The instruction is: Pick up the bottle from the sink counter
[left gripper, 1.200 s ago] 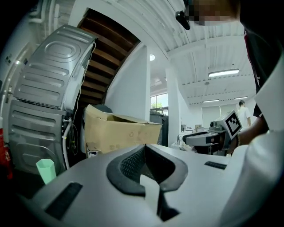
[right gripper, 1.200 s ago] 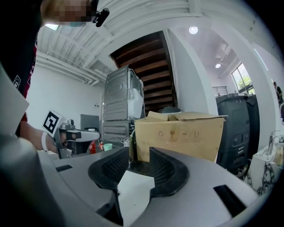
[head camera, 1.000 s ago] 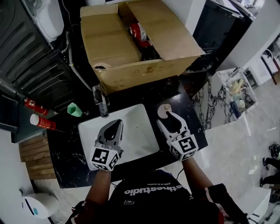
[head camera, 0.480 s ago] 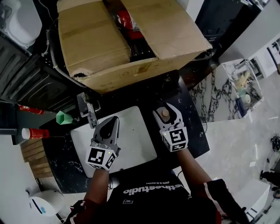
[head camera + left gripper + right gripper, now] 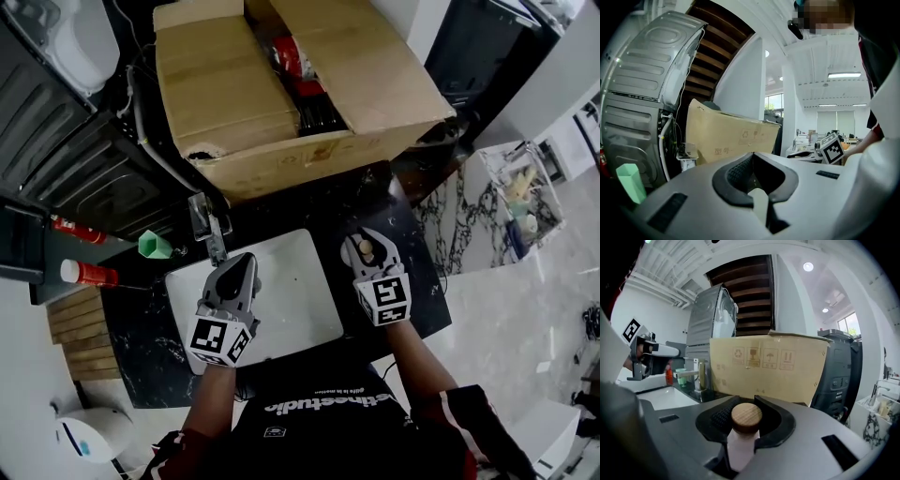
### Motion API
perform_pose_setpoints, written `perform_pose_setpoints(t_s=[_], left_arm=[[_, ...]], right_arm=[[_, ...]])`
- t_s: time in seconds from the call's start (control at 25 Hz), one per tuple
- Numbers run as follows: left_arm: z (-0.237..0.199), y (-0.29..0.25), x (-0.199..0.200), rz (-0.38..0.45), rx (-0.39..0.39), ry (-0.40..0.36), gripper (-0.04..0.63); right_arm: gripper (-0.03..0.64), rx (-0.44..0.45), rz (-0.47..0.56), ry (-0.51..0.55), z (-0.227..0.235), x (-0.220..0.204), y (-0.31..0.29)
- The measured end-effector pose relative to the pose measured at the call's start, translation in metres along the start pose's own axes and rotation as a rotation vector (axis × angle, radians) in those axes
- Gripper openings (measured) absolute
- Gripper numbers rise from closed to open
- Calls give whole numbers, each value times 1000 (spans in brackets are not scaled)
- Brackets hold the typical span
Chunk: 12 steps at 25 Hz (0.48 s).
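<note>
A small pale bottle (image 5: 366, 249) with a round wooden cap (image 5: 746, 416) stands on the black marble counter (image 5: 417, 281), right of the white sink (image 5: 281, 281). My right gripper (image 5: 364, 236) has the bottle between its jaws, which are closing and hug its pale body (image 5: 740, 448) just under the cap. In the right gripper view the cap sits in the hollow behind the fingertips. My left gripper (image 5: 242, 261) hovers over the sink's left part, jaws together with nothing between them (image 5: 753, 157).
A large open cardboard box (image 5: 281, 84) fills the counter behind the sink. A metal faucet (image 5: 211, 230) stands at the sink's back left, with a green cup (image 5: 155, 246) and two red bottles (image 5: 89, 274) further left. The counter's right edge drops to the floor (image 5: 525, 309).
The right gripper moved forward around the bottle with wide jaws, then narrowed them onto it. The left gripper stayed over the sink.
</note>
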<state>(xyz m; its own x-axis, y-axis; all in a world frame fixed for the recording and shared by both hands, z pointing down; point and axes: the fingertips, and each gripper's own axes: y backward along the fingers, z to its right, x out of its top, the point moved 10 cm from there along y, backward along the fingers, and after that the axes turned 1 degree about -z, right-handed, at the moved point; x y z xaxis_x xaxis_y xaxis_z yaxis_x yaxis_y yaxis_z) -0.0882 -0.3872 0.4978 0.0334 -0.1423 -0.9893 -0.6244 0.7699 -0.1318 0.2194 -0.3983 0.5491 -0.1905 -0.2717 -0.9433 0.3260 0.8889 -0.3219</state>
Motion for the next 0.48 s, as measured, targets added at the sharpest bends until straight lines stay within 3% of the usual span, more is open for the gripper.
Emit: perform_pose_setpoints(t_s=[0.48], left_arm=[[13, 98, 27, 110, 39, -18, 15]], right_arm=[[130, 100, 120, 39, -79, 86, 94]])
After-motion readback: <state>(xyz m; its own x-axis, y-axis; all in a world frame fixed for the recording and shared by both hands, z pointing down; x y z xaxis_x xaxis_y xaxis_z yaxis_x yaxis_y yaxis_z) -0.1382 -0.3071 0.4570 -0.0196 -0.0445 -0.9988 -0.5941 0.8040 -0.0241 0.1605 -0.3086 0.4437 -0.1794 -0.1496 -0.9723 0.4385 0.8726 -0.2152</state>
